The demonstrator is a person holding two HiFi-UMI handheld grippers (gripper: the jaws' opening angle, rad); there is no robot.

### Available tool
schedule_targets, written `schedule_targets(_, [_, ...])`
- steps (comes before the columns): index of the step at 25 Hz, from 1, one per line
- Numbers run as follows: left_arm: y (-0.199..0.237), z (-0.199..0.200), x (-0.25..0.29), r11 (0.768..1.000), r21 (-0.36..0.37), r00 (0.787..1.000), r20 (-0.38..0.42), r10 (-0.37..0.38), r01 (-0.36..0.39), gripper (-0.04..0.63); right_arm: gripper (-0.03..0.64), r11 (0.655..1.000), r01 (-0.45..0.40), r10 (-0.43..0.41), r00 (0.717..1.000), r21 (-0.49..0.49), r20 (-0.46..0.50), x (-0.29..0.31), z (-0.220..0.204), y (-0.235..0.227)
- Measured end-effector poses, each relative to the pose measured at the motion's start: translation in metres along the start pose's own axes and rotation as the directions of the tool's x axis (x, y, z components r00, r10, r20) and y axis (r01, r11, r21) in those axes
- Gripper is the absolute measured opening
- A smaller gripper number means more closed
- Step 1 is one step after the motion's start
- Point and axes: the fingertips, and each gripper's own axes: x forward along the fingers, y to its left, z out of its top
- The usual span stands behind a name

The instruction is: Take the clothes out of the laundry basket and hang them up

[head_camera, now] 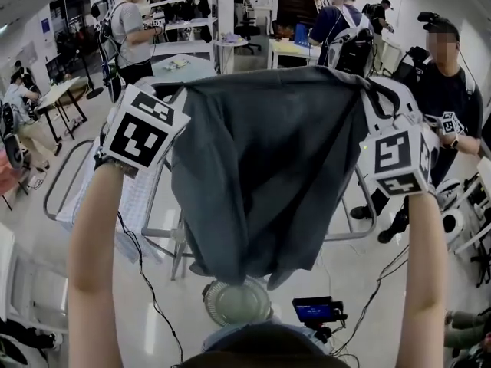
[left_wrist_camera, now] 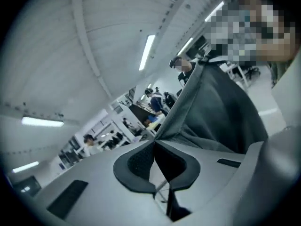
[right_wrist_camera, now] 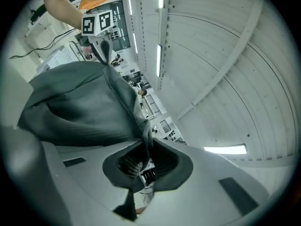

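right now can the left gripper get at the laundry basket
Probably not: the left gripper is shut on the grey garment, stretched across to the right gripper, high above the laundry basket.

Left arm (head_camera: 92, 244), right arm (head_camera: 426, 267) raised; left claw (left_wrist_camera: 154, 144), right claw (right_wrist_camera: 145, 145) clamped shut.

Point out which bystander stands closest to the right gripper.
The person in a black top and dark cap, just beyond the right gripper; the other bystanders stand farther back.
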Motion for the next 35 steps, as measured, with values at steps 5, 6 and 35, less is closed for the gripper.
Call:
schedule_targets(5, [0.059, 0.038, 0.016, 0.934, 0.262, 0.967, -0.012, 0.255, -0.243, 0.006, 0.032, 0.998, 0.014, -0.012, 1.000, -0.067, 0.021, 0.014, 0.004, -0.003])
schedule_targets(6, [0.068, 0.046, 0.025, 0.906, 0.313, 0.954, -0.005, 0.301, -0.284, 0.006, 0.032, 0.996, 0.018, -0.016, 1.000, -0.090, 0.025, 0.022, 0.002, -0.004])
schedule_targets(35, [0.050, -0.040, 0.281, 0.434, 0.843, 0.854, 0.055, 0.517, -0.317, 0.006, 0.040, 0.894, -0.258, 0.215, 0.964, -0.367, -0.153, 0.285, -0.125, 0.120])
